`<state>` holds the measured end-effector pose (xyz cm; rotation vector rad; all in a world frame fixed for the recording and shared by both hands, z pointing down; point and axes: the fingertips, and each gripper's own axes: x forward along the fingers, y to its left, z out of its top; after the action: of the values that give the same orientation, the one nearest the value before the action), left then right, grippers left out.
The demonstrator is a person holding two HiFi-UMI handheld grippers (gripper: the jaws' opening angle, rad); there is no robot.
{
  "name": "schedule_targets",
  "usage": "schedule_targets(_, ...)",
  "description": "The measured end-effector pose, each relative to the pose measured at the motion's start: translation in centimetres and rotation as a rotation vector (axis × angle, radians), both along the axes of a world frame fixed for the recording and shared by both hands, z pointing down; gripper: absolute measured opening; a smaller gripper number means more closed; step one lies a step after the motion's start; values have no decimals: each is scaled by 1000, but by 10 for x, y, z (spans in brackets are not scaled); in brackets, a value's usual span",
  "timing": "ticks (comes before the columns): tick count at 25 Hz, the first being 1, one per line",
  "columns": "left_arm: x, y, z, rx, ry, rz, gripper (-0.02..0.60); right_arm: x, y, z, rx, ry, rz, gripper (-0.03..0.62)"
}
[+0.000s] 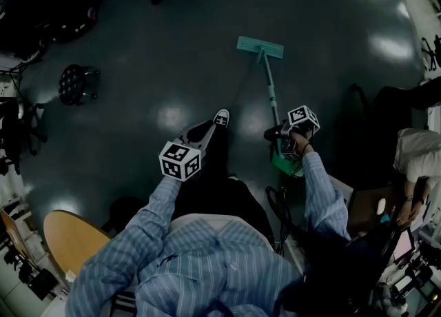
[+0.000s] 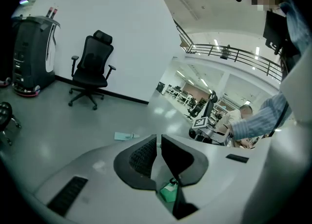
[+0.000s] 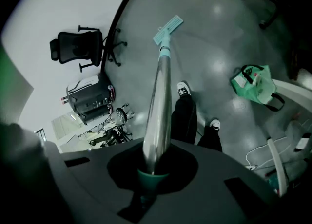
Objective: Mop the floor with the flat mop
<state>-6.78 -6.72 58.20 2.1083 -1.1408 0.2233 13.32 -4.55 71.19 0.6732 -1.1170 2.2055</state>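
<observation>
Right claw [image 3: 153, 169] pinching flat mop [image 1: 267, 78] at pole [image 3: 159, 106] top end; light, stiff, slick metal, long lever; left claw [image 2: 159, 151] pressed together, empty; better gripping pole lower.

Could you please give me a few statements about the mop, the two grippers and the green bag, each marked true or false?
1. The right gripper is shut on the mop handle. True.
2. The left gripper also grips the mop handle. False: its jaws are together on nothing, away from the handle.
3. The mop head lies flat on the floor. True.
4. The green bag hangs from the mop handle. False: it sits on the floor, apart from the handle.
</observation>
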Motion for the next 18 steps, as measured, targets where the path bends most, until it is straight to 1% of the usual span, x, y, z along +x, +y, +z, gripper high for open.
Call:
schedule_targets(3,-12,33,-7,18,-16,-54,32,-1,49,-3,0,-14,-13,9)
schedule_targets(7,-14,92,-5,23,-40,-132,32,14,135,-4,-5,-32,-24,9)
schedule_targets(11,-13,126,-17,31,-33,-192,32,26,205,-14,-29,-38,-83,10)
schedule_targets(14,-2,152,-18,40,-40,-179,32,35,255,-10,-41,-37,-123,11)
schedule_targets(18,17,178,-18,48,-59,-117,32,42,304,-9,-46,-53,-117,9)
